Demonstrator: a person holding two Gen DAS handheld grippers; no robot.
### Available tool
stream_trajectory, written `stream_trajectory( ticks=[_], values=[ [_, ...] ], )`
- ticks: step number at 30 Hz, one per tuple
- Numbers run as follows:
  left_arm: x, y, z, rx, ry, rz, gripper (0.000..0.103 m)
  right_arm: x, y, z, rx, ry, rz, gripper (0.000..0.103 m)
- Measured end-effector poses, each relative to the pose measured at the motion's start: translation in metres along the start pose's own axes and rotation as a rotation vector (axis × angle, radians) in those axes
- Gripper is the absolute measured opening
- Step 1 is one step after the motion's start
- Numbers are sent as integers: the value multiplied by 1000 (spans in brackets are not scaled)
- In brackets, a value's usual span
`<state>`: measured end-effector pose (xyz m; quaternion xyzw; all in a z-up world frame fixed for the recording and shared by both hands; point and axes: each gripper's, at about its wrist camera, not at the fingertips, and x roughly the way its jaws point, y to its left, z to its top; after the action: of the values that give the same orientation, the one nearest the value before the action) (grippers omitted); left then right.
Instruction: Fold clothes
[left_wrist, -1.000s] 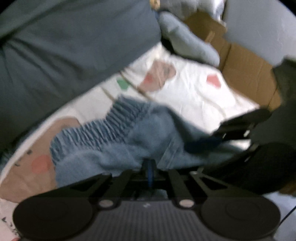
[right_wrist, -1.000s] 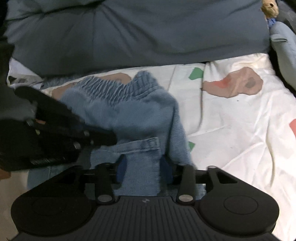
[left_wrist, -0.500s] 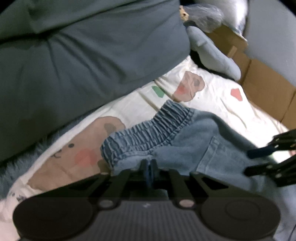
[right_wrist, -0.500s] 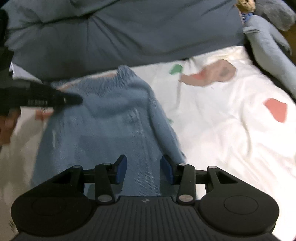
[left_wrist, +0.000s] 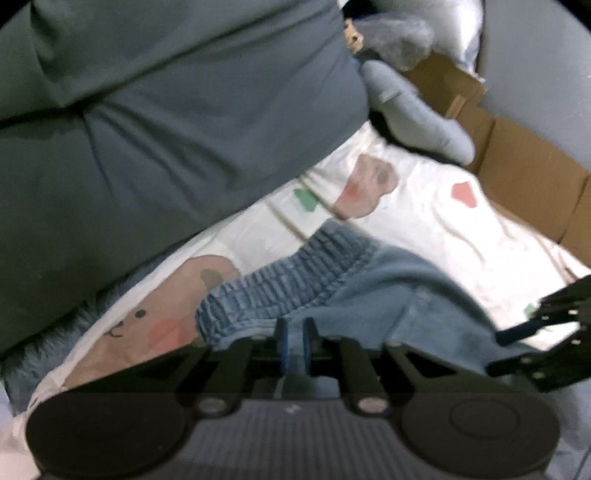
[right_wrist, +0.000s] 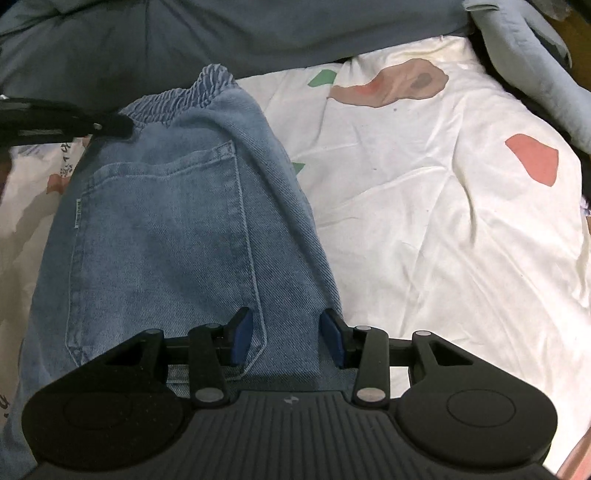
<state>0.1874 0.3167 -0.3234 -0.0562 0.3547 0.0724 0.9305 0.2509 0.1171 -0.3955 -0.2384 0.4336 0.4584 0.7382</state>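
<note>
Left wrist: left gripper (left_wrist: 294, 341) opening off jeans (left_wrist: 369, 291) waistband; right gripper (right_wrist: 286, 339) spread over the denim, nothing pinched. Spreading step; next needs fresh regrasp.

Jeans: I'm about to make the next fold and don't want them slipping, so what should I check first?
1. Hold of left gripper on jeans by the waistband: ok, though its jaws are opening.
2. Hold of right gripper: not ok, pads apart, denim between them.
3. Pocket side lying smooth: ok.
4. Bare sheet beside the jeans: ok.
5. Leg ends: cannot tell, out of view.
</note>
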Motion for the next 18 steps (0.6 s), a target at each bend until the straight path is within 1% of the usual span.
stream_trajectory(
  ticks=[4, 6, 8, 11, 14, 18],
  values=[
    [-24, -11, -8, -2, -1, -33, 11, -9, -3, 1, 19, -3, 8, 47],
    [-32, -16, -13, 0, 7, -44, 18, -19, -2, 0, 22, -19, 12, 47],
    [-39, -21, -19, -5, 24, -62, 22, -29, -1, -2, 20, -35, 20, 48],
    [-47, -30, -32, 1, 59, -94, 23, -43, 2, -9, -5, -43, 35, 48],
    [-53, -41, -46, 4, 102, -128, 23, -54, 6, -27, -43, -24, 50, 47],
    [-62, -57, -64, 30, 142, -173, 23, -66, 9, -63, -132, 25, 46, 47]
  ],
)
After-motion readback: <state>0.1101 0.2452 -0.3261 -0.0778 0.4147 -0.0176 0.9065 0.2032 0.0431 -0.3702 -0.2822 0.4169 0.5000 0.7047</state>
